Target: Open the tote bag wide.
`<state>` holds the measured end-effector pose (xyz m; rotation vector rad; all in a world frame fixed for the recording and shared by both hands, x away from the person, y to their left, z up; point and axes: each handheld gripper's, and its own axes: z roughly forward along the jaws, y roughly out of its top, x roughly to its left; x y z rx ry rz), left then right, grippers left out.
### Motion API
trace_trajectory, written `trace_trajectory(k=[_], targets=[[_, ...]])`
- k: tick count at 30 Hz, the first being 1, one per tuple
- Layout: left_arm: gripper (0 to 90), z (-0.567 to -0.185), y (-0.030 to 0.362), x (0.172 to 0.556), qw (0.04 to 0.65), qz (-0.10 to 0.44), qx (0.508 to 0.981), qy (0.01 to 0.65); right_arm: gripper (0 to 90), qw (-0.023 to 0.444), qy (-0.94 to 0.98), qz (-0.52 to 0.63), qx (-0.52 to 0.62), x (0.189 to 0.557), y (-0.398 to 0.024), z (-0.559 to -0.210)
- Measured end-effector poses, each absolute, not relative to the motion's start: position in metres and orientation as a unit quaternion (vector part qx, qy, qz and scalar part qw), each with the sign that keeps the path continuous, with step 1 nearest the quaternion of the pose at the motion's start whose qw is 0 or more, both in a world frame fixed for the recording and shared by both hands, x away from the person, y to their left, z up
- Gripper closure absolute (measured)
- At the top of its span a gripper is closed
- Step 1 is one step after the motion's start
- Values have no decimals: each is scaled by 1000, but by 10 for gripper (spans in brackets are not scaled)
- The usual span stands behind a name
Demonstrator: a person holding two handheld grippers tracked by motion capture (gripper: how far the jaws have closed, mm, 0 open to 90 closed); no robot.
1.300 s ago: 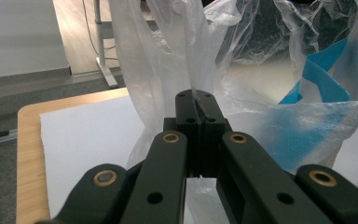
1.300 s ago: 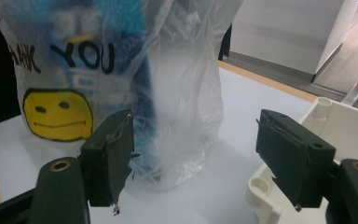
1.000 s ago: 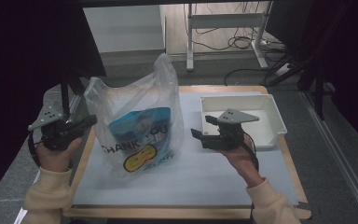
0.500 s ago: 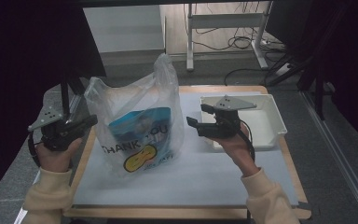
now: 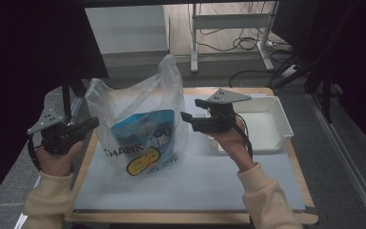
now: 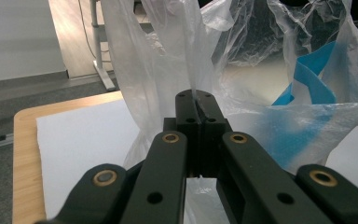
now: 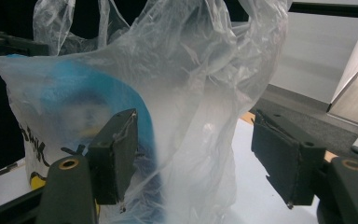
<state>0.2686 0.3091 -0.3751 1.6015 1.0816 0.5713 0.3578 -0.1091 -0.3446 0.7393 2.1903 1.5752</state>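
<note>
A clear plastic bag [image 5: 138,95] printed with THANK YOU and a yellow smiley stands on the white mat [image 5: 195,176]. A blue packet [image 5: 145,126] is inside it. My left gripper [image 5: 94,123] is at the bag's left side. Seen from the left gripper view, it [image 6: 196,105] is shut on a thin fold of the bag [image 6: 168,56]. My right gripper [image 5: 190,110] hovers at the bag's right side, open. Its jaws have just been closing a little. The right gripper view has the bag's wall [image 7: 177,70] bulging between the pads [image 7: 116,154], which do not press on it.
A white tray [image 5: 286,126] lies at the right of the table, behind my right hand. The mat covers a wooden tabletop [image 5: 190,217]. Desk legs and cables [image 5: 248,43] are on the floor beyond the far edge.
My right gripper has moved left and up, from over the tray toward the bag's right side. The left gripper and the bag have stayed put.
</note>
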Motion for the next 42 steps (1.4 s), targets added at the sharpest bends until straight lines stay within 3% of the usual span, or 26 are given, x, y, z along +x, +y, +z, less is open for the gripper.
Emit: trace_trajectory(k=[39, 40, 42], targets=[[898, -373, 308, 267, 538, 239, 672, 450, 314, 174, 777, 554, 244, 385, -78, -309], [898, -373, 308, 267, 538, 239, 672, 450, 328, 173, 779, 552, 242, 386, -76, -308], [898, -373, 308, 267, 538, 239, 672, 449, 487, 163, 784, 549, 238, 389, -72, -310]])
